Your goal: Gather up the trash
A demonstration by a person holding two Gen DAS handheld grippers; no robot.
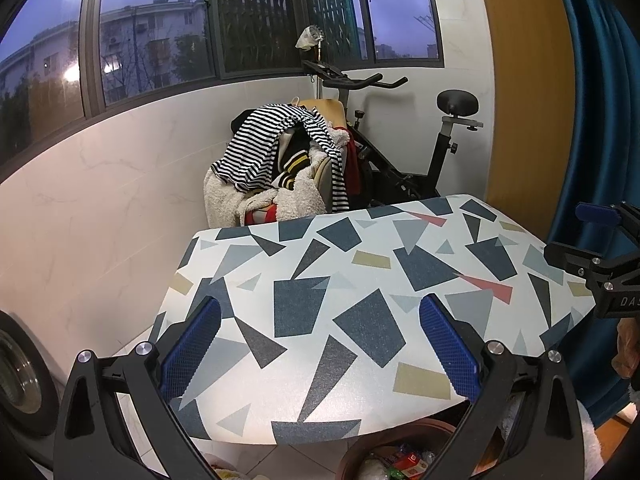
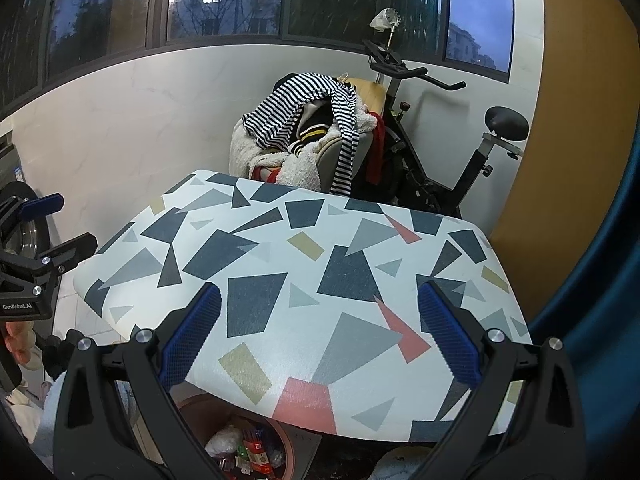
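Observation:
A small table with a white top and a pattern of grey, blue, tan and pink shapes fills both views; I see nothing lying on it. Below its near edge stands a brown bin holding wrappers and crumpled plastic. My left gripper hangs open over the table's near edge, nothing between its blue pads. My right gripper is open too, above the near right part of the top. The right gripper shows at the edge of the left wrist view, and the left gripper in the right wrist view.
Behind the table a chair piled with clothes stands next to an exercise bike. A washing machine drum is on the left. A blue curtain hangs on the right, and windows run along the white wall.

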